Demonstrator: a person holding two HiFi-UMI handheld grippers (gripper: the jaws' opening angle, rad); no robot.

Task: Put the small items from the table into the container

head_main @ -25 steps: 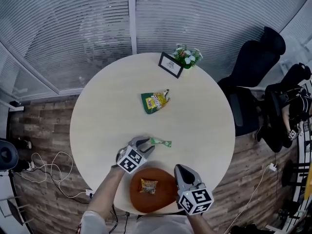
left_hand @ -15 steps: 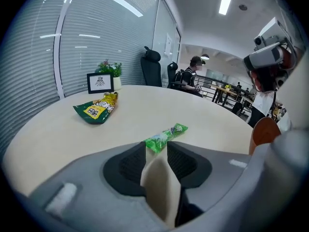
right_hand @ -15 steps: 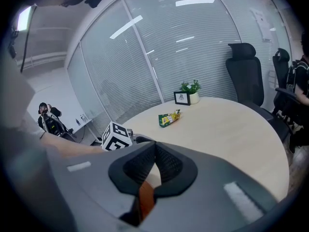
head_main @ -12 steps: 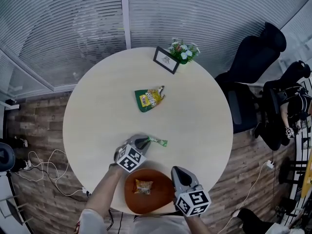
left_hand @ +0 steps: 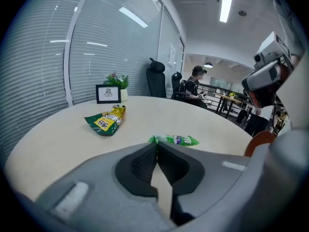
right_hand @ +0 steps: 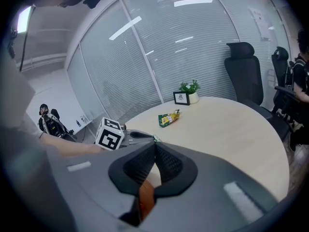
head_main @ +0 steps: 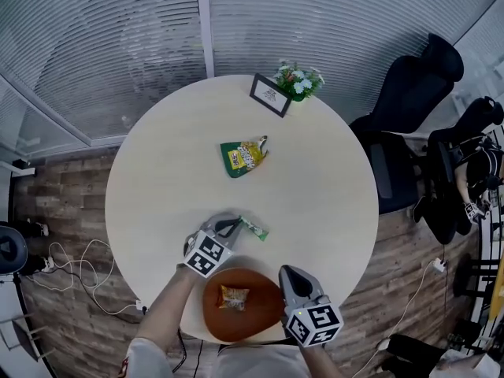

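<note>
Round pale desk (head_main: 331,187) seen from above. Near its near edge the left gripper (head_main: 233,226) has its jaws clenched on the very end of a small green packet (head_main: 256,229), which lies flat on the desk and points away from the jaws. Just behind, at the near edge, sits the round orange container (head_main: 260,315) with one snack packet (head_main: 234,295) already in it. The right gripper (head_main: 288,274) hovers at the container's right rim, jaws pressed together, empty. A green-and-yellow snack bag (head_main: 245,155) waits mid-desk. Risk: the pinch takes only the packet's thin tip, so it may slip free on lifting, or its dangling end may catch the container's rim
</note>
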